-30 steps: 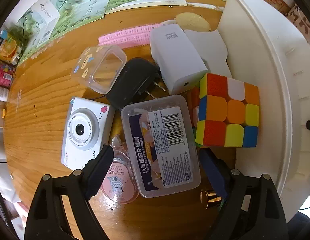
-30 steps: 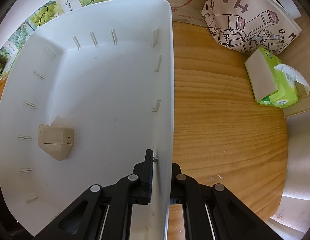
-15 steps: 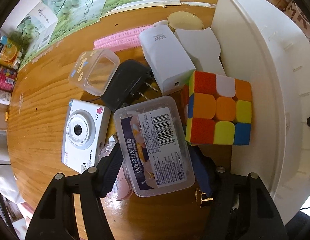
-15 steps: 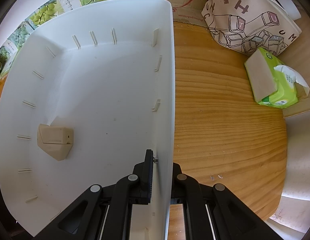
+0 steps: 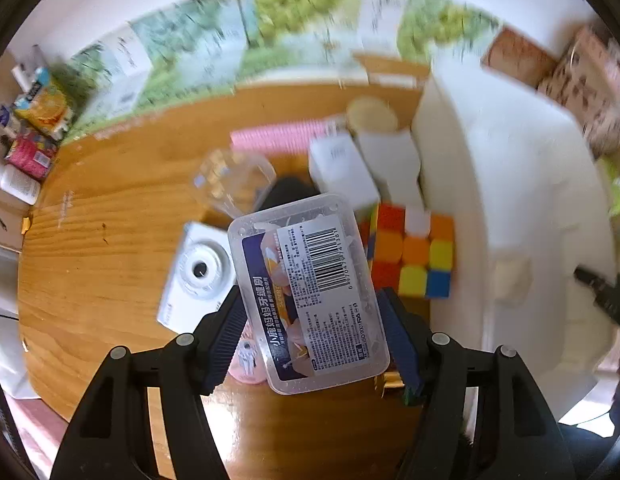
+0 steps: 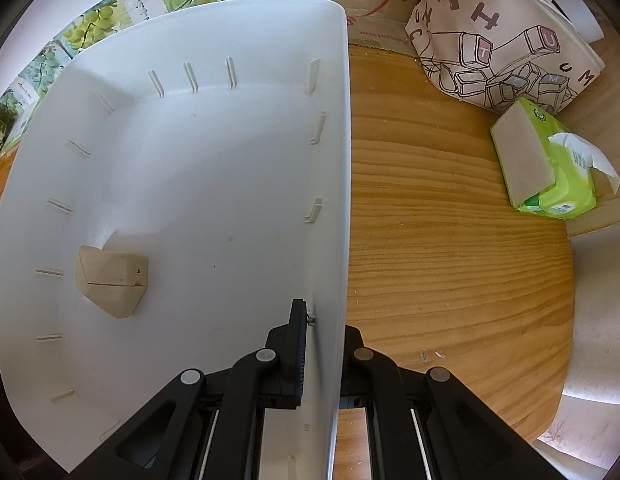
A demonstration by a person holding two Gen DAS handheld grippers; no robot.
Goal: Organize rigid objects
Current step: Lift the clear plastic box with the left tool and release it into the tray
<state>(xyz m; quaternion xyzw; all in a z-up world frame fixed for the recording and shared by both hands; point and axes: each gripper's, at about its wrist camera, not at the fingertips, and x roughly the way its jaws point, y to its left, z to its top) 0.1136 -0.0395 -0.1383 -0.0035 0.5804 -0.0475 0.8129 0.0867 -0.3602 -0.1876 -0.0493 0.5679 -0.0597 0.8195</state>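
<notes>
Left gripper point(image 5: 312, 330) clamped the clear labelled plastic box point(image 5: 310, 290) above the wooden table point(image 5: 110, 248), while the right gripper point(image 6: 324, 320) pinched the white plastic bin's point(image 6: 190, 168) right wall; level carrying seemed wise.

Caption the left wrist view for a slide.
Left gripper lifts clear floss-pick box above cluttered wooden table.

The left gripper point(image 5: 312, 330) clamps a clear rectangular plastic box with a barcode label point(image 5: 310, 292) between its dark ribbed pads, one on each long side. The right gripper point(image 6: 324, 354) pinches the right wall of a white plastic bin point(image 6: 334, 208), one finger inside, one outside.
</notes>
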